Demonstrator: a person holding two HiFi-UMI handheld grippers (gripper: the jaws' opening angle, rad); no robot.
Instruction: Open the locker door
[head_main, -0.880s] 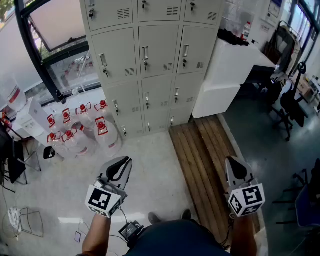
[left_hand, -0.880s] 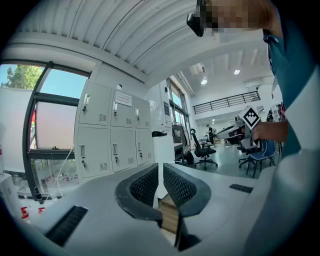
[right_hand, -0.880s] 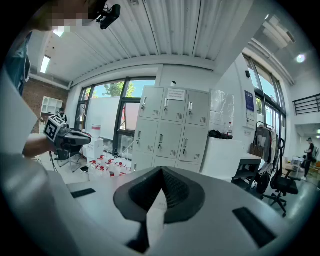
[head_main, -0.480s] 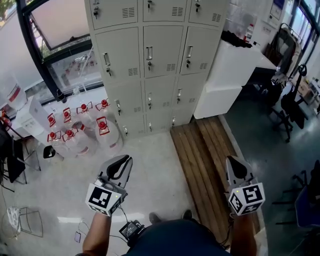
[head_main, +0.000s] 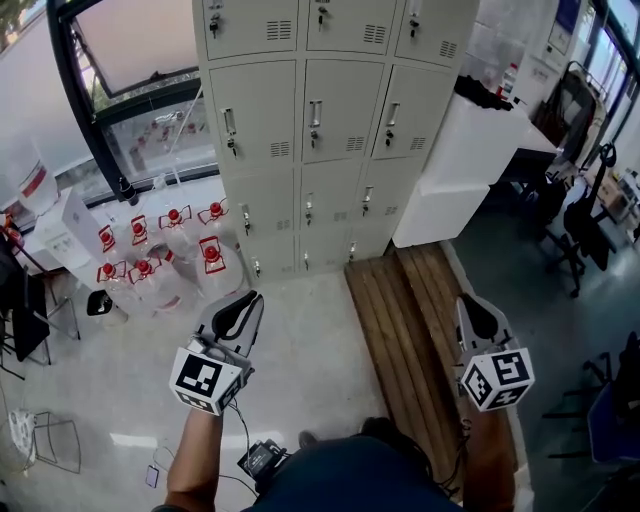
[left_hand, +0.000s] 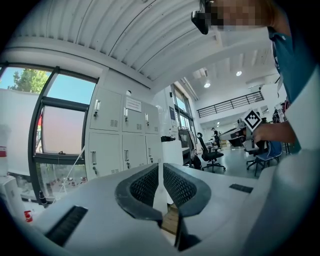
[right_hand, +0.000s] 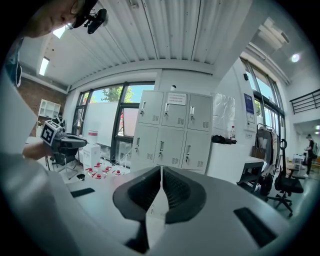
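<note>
lockers (head_main: 330, 130) shifted right | left tongs (head_main: 252, 300), right tongs (head_main: 466, 305) closed | ceiling (right_hand: 165, 35): gripper views only

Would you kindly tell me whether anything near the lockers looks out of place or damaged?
Nothing stands out. The visible locker doors are all shut and flush, the red-capped jugs stand upright together on the floor beside them, and the left claw and right claw are shut, empty, short of the doors.
</note>
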